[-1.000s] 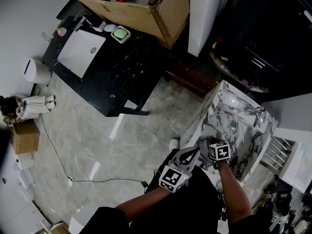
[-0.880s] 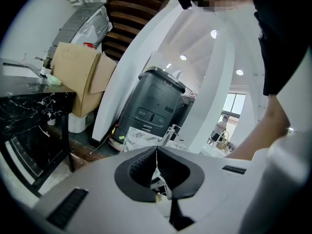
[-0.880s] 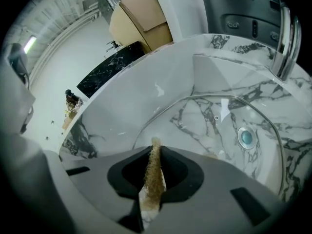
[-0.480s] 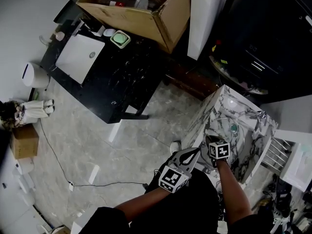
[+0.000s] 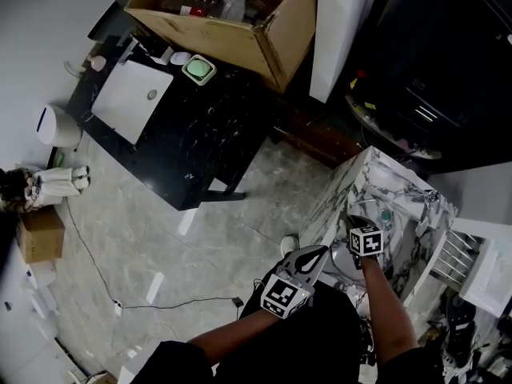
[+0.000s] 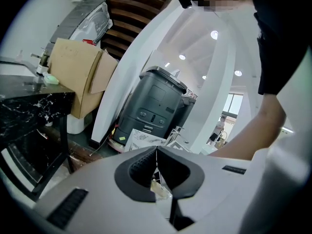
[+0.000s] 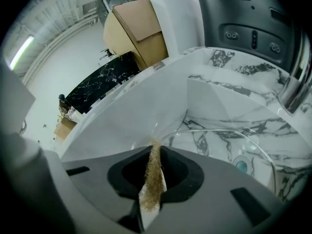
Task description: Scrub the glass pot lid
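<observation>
Now Pinching a Pad Beside the Lid in the Sink

Down in the basin of the marble sink (image 7: pixel 229 67), a glass pot lid (image 7: pixel 224 150). Clear all through, letting the sink's grey veins show beneath it. Edged with a thin bright rim that sweeps in an arc across the basin floor. Within that arc, the sink's teal drain (image 7: pixel 242 165). Seen from the head view only as a faint round sheen inside the sink.

At the sink's near wall, the right gripper (image 7: pixel 155 152), jaws clamped on a scouring pad (image 7: pixel 152 189). Tan and fibrous on one face, white on the other, squeezed thin and poking just past the jaw tips toward the lid's near rim. Cannot tell whether touching the glass or just short of it.

Outside the sink, just off its near corner, the left gripper (image 5: pixel 318 253). Jaws pressed together tip to tip, gripping nothing, pointed toward the sink.

Over the sink's far side, a chrome faucet (image 7: pixel 296 84).
</observation>
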`<move>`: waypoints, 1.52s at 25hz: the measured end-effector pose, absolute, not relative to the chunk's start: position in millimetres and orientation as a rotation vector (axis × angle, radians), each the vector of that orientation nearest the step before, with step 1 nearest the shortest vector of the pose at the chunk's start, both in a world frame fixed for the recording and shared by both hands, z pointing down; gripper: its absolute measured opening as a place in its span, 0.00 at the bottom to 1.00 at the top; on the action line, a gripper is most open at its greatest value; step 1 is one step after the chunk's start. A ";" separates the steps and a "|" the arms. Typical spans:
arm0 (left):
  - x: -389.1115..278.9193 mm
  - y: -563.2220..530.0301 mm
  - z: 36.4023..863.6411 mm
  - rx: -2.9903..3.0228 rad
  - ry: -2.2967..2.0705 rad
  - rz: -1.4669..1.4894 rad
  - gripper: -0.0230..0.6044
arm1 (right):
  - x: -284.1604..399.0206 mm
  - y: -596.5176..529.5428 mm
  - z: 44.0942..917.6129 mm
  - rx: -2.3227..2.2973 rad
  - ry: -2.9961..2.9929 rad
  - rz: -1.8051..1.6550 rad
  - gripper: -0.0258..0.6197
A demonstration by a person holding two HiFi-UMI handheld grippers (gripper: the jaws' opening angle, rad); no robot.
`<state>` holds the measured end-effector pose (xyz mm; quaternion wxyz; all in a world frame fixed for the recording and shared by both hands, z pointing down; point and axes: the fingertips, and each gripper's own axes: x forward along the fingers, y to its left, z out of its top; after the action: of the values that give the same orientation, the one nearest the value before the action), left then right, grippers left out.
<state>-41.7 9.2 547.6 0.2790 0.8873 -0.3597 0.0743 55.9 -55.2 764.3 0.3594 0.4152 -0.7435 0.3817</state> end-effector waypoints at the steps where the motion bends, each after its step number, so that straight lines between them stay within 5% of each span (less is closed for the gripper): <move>1: -41.0 9.0 549.0 2.381 -0.961 0.206 0.06 | 59.2 -57.6 764.8 1.076 -1.912 0.981 0.13; 11: -37.9 -6.6 534.8 2.403 -0.940 0.157 0.06 | 101.5 -53.9 743.9 1.174 -1.857 0.953 0.13; 23: -9.9 -6.4 496.0 2.552 -0.746 0.153 0.06 | 106.1 -2.6 569.2 1.593 -2.120 0.842 0.13; 38: 39.8 186.3 404.8 2.751 -0.829 0.180 0.06 | 119.7 207.3 400.3 1.864 -2.329 0.462 0.13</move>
<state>39.8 186.3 404.8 0.1311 0.9473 -0.2855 0.0621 119.7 207.3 400.3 0.0615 0.6163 -0.7701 0.1527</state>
